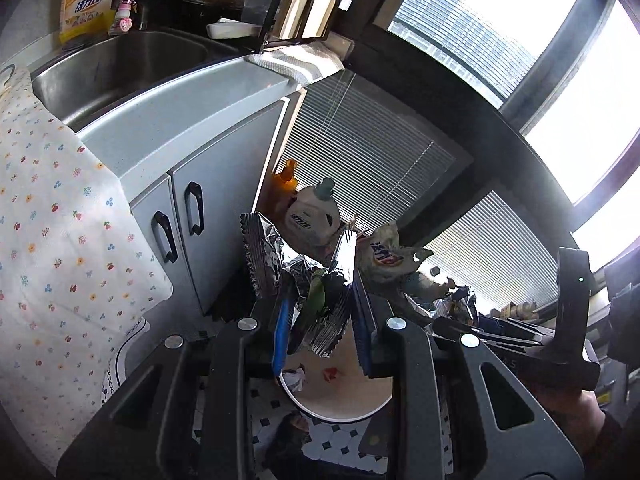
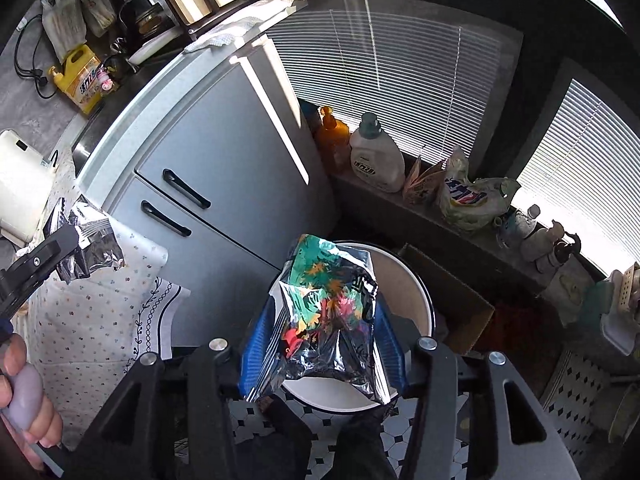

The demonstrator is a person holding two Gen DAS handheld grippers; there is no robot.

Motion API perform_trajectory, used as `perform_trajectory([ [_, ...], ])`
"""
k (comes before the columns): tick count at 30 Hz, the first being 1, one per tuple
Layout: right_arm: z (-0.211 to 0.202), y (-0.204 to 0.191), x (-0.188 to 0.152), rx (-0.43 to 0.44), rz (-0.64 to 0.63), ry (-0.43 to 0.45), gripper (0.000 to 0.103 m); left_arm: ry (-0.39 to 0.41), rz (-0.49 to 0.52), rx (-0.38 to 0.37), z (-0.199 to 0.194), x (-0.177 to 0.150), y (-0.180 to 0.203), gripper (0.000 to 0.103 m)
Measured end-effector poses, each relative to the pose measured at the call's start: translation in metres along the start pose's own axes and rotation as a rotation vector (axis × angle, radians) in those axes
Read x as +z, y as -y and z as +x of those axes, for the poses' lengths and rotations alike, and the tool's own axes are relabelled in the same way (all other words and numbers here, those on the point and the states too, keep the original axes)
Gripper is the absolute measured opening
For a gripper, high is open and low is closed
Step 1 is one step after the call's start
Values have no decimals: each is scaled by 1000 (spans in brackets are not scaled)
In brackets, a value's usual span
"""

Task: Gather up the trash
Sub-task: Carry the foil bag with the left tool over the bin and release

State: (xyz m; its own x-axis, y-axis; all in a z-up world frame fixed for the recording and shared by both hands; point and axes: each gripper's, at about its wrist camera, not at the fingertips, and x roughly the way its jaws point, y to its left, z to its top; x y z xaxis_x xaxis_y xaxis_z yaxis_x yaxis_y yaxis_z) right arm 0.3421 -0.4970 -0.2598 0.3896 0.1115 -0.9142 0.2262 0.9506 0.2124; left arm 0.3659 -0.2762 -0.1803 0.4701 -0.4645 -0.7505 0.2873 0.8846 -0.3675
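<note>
My left gripper (image 1: 320,312) is shut on a crumpled silver foil wrapper (image 1: 304,272) and holds it above a white round trash bin (image 1: 340,404) on the floor. The bin holds a few paper scraps (image 1: 294,378). My right gripper (image 2: 320,344) is shut on a colourful snack bag (image 2: 332,312) with a silver inside, directly over the same bin (image 2: 416,292). The left gripper and its foil wrapper (image 2: 90,240) also show at the left of the right wrist view.
Grey cabinet doors (image 2: 224,168) stand behind the bin, under a counter with a steel sink (image 1: 120,68). A floral cloth (image 1: 52,216) hangs at left. Detergent bottles (image 2: 376,160) and bags line the window ledge. A cardboard box (image 2: 452,300) sits right of the bin.
</note>
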Motion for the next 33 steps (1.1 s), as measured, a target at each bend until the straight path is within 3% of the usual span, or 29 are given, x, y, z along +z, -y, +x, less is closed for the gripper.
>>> perform_trajectory([
  [13, -13, 42, -14, 195, 82, -3, 76, -85, -6, -27, 43, -24, 25, 27],
  [14, -15, 45, -16, 201, 87, 2, 82, -91, -2, -30, 47, -26, 28, 27],
  [18, -21, 56, -22, 192, 98, 16, 86, -117, 10, -43, 61, -31, 38, 27],
  [24, -37, 79, -27, 101, 118, 44, 88, -172, 31, -91, 83, -37, 57, 27],
  [27, -46, 88, -30, 43, 123, 64, 90, -214, 37, -151, 93, -41, 69, 35],
  [31, -50, 96, -32, 19, 146, 72, 90, -210, 45, -201, 90, -39, 77, 63],
  [33, -51, 97, -32, 22, 152, 76, 90, -199, 51, -195, 85, -37, 75, 70],
])
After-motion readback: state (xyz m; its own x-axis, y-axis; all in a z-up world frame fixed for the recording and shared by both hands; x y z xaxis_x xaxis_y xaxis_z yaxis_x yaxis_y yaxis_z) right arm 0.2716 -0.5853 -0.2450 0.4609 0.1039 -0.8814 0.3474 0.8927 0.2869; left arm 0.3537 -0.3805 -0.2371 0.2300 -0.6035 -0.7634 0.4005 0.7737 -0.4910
